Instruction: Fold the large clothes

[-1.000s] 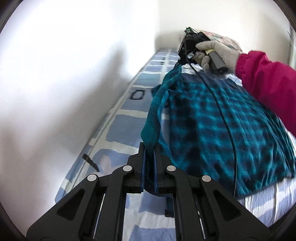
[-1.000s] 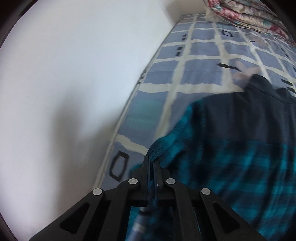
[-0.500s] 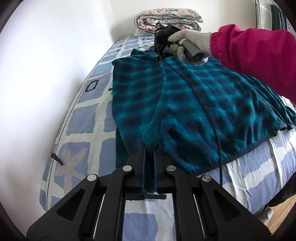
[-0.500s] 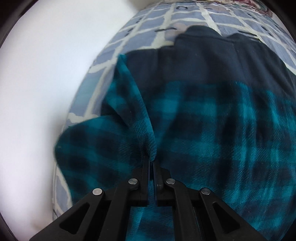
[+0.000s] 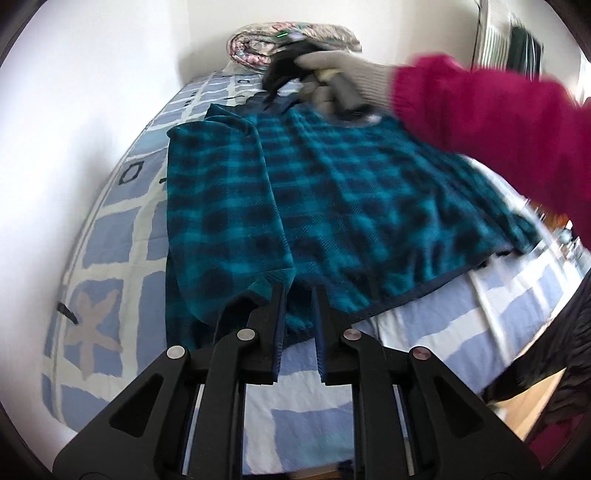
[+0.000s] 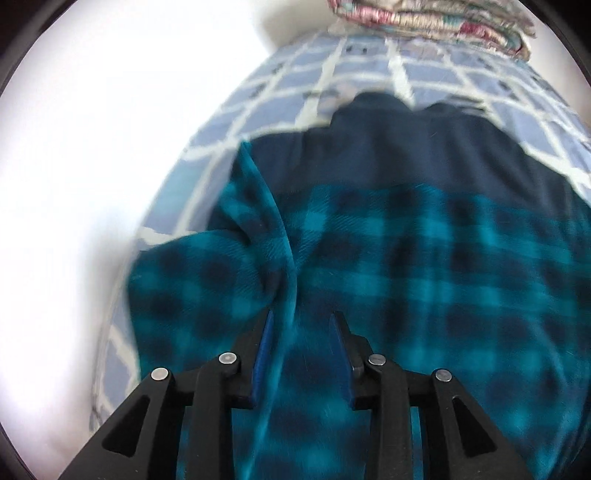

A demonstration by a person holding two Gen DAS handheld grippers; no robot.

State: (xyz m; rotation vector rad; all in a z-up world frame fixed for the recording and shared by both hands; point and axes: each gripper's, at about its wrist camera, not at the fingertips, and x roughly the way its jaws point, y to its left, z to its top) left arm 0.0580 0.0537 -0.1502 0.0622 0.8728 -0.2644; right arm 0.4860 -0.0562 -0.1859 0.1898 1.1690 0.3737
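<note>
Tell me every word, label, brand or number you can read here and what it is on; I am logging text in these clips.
None can be read in either view.
The plaid fleece garment shows no tag or logo.
The bedsheet carries only shapes: squares and a starfish figure, no letters.
The folded quilt has a floral print, blurred.
The left gripper and right gripper bear no visible markings.

Fuzzy fleece shirt (image 5: 351, 192), smooth cotton bedsheet (image 5: 114, 236)

Blue-checked bed (image 5: 110, 229), teal plaid fleece (image 5: 369, 192), folded quilt (image 5: 258, 40)
</note>
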